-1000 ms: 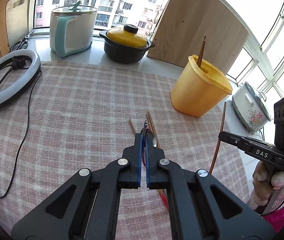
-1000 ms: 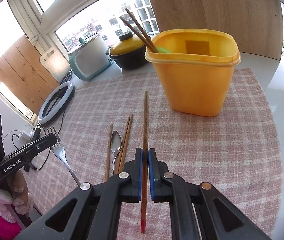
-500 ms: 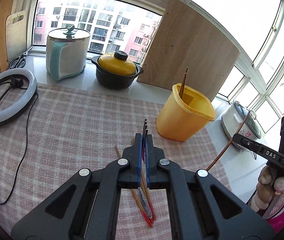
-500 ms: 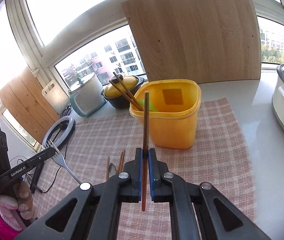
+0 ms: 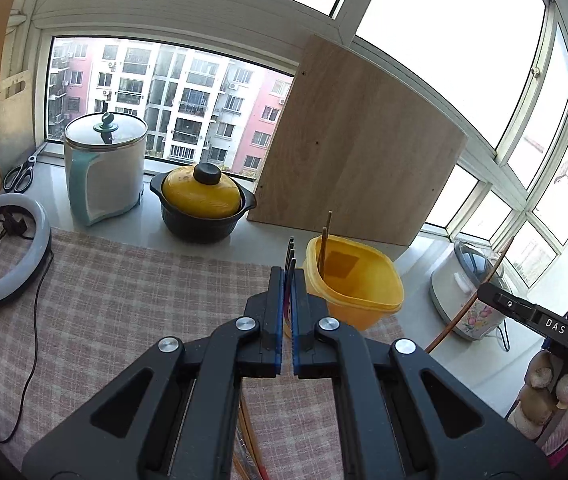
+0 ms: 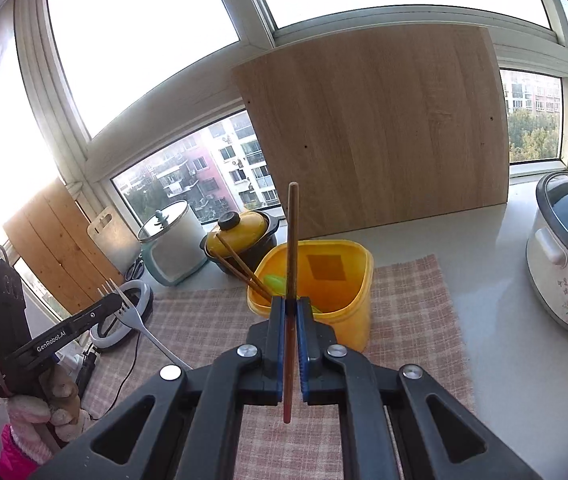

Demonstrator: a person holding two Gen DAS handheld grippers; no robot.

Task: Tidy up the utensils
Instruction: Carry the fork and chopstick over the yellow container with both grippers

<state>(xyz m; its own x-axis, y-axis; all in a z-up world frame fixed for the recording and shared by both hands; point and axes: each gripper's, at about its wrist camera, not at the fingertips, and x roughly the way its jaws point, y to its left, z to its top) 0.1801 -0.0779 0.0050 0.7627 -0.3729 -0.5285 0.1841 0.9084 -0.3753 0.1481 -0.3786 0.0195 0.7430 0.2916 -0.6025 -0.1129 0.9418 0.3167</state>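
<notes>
Wooden chopstick (image 6: 292, 280) stands clamped in the closed right gripper (image 6: 293, 304), just before the yellow bin (image 6: 348, 312); the left gripper (image 5: 287, 280), closed, pinches a fork (image 6: 132, 312) beside that bin on the desk (image 5: 124, 300)

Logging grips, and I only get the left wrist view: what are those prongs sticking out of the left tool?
Observer: A fork, plain from the right wrist view. The left tool is shut on it.
Operator: And the right tool?
Observer: Shut on one chopstick, its red end nearest the camera.
Operator: Anything in the tub besides sticks?
Observer: Something green lies inside; I cannot tell what it is.
</notes>
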